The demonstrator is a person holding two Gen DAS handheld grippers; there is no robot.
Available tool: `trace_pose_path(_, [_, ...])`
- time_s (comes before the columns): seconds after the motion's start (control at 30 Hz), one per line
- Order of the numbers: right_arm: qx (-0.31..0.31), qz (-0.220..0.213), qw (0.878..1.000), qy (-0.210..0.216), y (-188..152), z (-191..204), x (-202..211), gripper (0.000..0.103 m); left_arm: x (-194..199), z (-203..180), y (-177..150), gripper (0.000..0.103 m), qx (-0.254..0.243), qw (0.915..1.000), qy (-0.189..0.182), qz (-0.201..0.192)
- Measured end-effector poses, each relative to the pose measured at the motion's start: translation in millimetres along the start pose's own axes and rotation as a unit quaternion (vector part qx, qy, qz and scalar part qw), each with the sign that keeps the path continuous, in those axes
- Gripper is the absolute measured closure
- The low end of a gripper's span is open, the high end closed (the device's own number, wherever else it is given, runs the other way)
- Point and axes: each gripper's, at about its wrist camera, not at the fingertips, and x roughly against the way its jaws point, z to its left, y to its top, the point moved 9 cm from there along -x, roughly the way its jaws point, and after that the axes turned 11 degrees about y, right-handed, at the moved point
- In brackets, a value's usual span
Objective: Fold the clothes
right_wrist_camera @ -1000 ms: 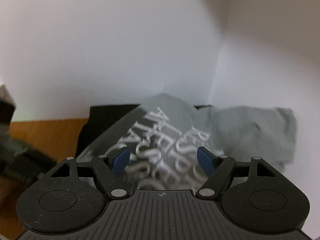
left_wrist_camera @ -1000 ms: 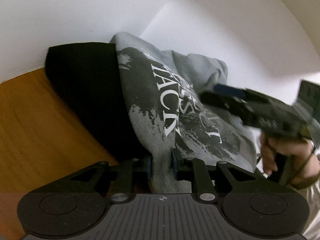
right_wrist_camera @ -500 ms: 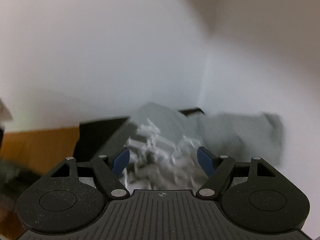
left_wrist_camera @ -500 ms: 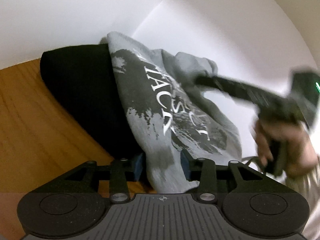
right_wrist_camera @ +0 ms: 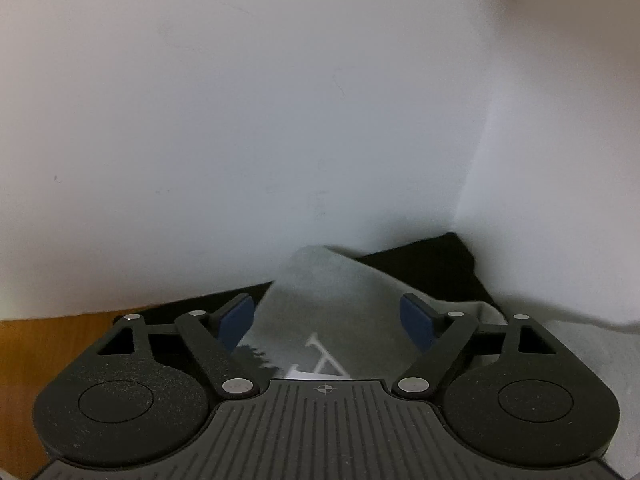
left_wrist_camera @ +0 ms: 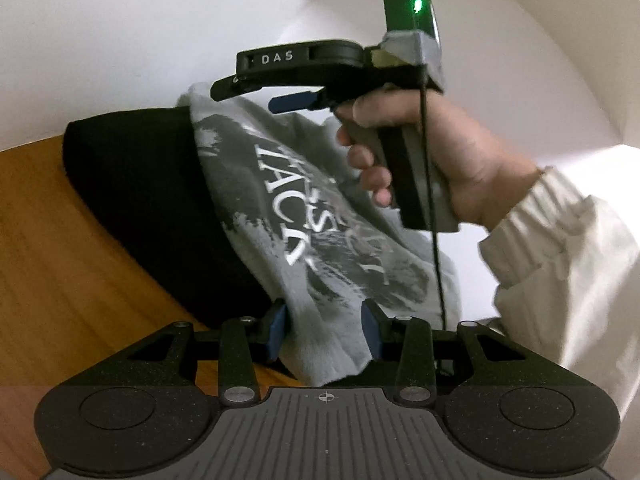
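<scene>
A grey T-shirt (left_wrist_camera: pixel 320 220) with white lettering and a dark print lies over a folded black garment (left_wrist_camera: pixel 140 200) on a wooden table (left_wrist_camera: pixel 60 260). My left gripper (left_wrist_camera: pixel 323 332) stands open at the shirt's near edge. The cloth lies loose between its blue pads (left_wrist_camera: pixel 276 332). A hand (left_wrist_camera: pixel 420 152) holds my right gripper (left_wrist_camera: pixel 272 96) above the shirt's far corner. In the right wrist view the right gripper (right_wrist_camera: pixel 326 320) has its jaws opening. The grey shirt (right_wrist_camera: pixel 328 304) lies below and between them, not pinched. The black garment (right_wrist_camera: pixel 432 264) shows behind it.
White walls meet in a corner (right_wrist_camera: pixel 476 184) right behind the clothes. A cream sleeve (left_wrist_camera: pixel 560 260) reaches in from the right. Bare wood of the table (right_wrist_camera: pixel 48 340) lies to the left of the pile.
My left jaws have opened off the shirt's near edge. The right gripper has swung from the right across the shirt to its far corner, close to the wall.
</scene>
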Motion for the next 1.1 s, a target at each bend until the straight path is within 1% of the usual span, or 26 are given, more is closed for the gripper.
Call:
trace_pose_path(0.07, [0.007,0.009,1.000,-0.001,1.2,9.8,-6.6,0.023,-3.3,2.1,-2.6,0.061,0.001,1.0000,0.000,0.003])
trace_pose_path(0.13, [0.015,0.024,1.000,-0.010,-0.8,16.5,-15.6,0.023,-5.1,1.7,-3.2,0.060,-0.005,1.0000,0.000,0.000])
trace_pose_path(0.23, [0.035,0.055,0.997,-0.046,-8.1,15.9,-31.6,0.023,-5.1,-0.2,-3.1,0.060,-0.014,0.9999,0.001,-0.004])
trace_pose_path(0.27, [0.042,0.062,0.995,-0.059,-10.2,13.7,-35.6,0.025,-5.2,0.3,-3.0,0.060,-0.012,0.9999,0.002,-0.004])
trace_pose_path(0.3, [0.043,0.058,0.995,-0.066,-10.7,10.3,-35.6,0.032,-5.2,0.9,-2.8,0.060,-0.011,0.9999,0.002,-0.003])
trace_pose_path(0.33, [0.034,0.053,0.996,-0.062,-10.5,6.6,-32.9,0.036,-5.3,1.4,-2.7,0.061,-0.010,0.9999,0.002,-0.003])
trace_pose_path(0.37, [0.025,0.047,0.997,-0.058,-10.1,3.1,-29.6,0.048,-5.4,2.0,-2.3,0.061,-0.010,0.9999,0.003,-0.004])
trace_pose_path(0.4, [0.021,0.038,0.997,-0.056,-8.8,0.4,-24.1,0.066,-5.5,2.6,-1.9,0.061,-0.010,0.9999,0.004,-0.005])
trace_pose_path(0.5, [0.008,0.017,0.999,-0.044,-5.9,-6.0,-7.5,0.084,-4.1,2.3,-1.7,0.061,-0.014,0.9998,0.008,-0.010])
trace_pose_path(0.57, [0.000,0.007,0.999,-0.039,-4.2,-8.5,-0.3,0.085,-3.2,1.4,-2.1,0.061,-0.018,0.9997,0.008,-0.012])
trace_pose_path(0.67, [-0.010,0.009,0.999,-0.034,-8.6,-14.5,0.0,0.085,-4.1,0.5,-2.5,0.060,-0.024,0.9995,0.011,-0.016])
trace_pose_path(0.7, [-0.013,0.010,0.999,-0.032,-10.0,-16.1,-0.8,0.084,-4.7,0.1,-2.8,0.060,-0.026,0.9995,0.012,-0.016])
trace_pose_path(0.73, [-0.015,0.012,0.999,-0.033,-10.8,-16.4,-4.9,0.080,-4.9,-0.4,-3.4,0.060,-0.029,0.9994,0.013,-0.015])
trace_pose_path(0.77, [-0.016,0.014,0.999,-0.034,-11.7,-16.6,-9.1,0.069,-4.9,-1.0,-3.9,0.060,-0.031,0.9993,0.014,-0.014])
trace_pose_path(0.8, [-0.017,0.017,0.999,-0.035,-12.7,-16.4,-13.7,0.062,-4.9,-1.5,-4.5,0.060,-0.033,0.9992,0.016,-0.013])
trace_pose_path(0.87, [-0.007,0.030,0.999,-0.037,-16.0,-12.6,-26.3,0.060,-6.8,-1.4,-5.5,0.060,-0.036,0.9991,0.022,-0.009])
trace_pose_path(0.93, [0.012,0.030,0.999,-0.044,-16.7,-9.6,-29.7,0.068,-8.5,-0.9,-6.4,0.061,-0.037,0.9990,0.025,-0.006])
trace_pose_path(0.97, [0.007,0.019,0.999,-0.042,-15.1,-11.1,-25.1,0.078,-8.5,-1.0,-7.1,0.061,-0.038,0.9989,0.026,-0.006])
trace_pose_path(1.0, [0.002,0.006,0.999,-0.040,-13.4,-12.9,-19.6,0.085,-8.5,-1.2,-7.8,0.074,-0.038,0.9989,0.027,-0.006])
trace_pose_path(1.03, [-0.006,-0.011,0.999,-0.036,-11.2,-15.3,-9.5,0.087,-8.2,-1.3,-7.4,0.088,-0.042,0.9986,0.032,-0.008])
trace_pose_path(1.1, [-0.014,-0.046,0.998,-0.037,-7.6,-20.0,15.4,0.090,-4.3,-3.3,-3.4,0.089,-0.054,0.9979,0.032,-0.017])
